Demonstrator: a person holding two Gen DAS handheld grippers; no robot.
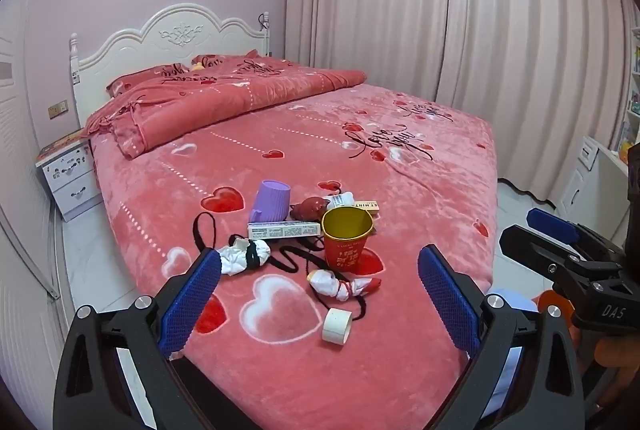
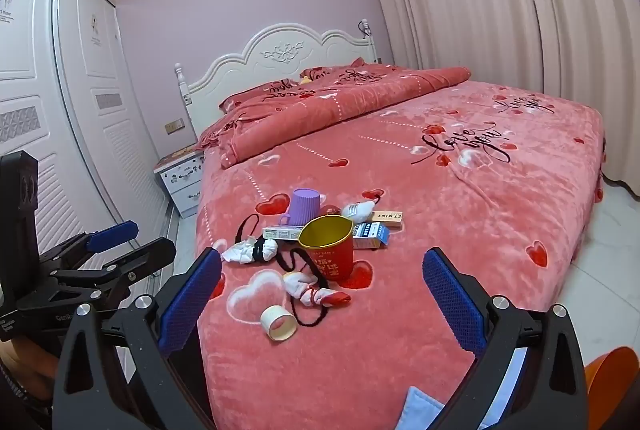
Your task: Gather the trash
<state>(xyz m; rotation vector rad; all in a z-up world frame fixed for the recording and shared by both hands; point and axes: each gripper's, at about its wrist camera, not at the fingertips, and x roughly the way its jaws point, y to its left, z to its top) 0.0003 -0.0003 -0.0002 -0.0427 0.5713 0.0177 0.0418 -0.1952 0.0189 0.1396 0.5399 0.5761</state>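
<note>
A cluster of litter lies near the foot of the pink bed (image 1: 420, 222): a red and gold paper cup (image 1: 347, 242) upright, a purple cup (image 1: 270, 201) upside down, a white tape roll (image 1: 337, 326), crumpled white wads tied with cord (image 1: 246, 256) (image 1: 340, 286), a long grey box (image 1: 284, 230), black cord (image 1: 204, 230). The right wrist view shows the same cup (image 2: 328, 250), tape roll (image 2: 279, 322) and a blue and white box (image 2: 372, 234). My left gripper (image 1: 320, 294) is open and empty, short of the litter. My right gripper (image 2: 322, 294) is open and empty too.
A white nightstand (image 1: 70, 173) stands left of the bed, wardrobe doors (image 2: 60, 109) beyond it. Curtains (image 1: 440, 9) hang on the far side. An orange container (image 2: 612, 386) and a light blue one (image 1: 514, 300) sit low at the bed's foot. White shelves (image 1: 600, 169) stand at right.
</note>
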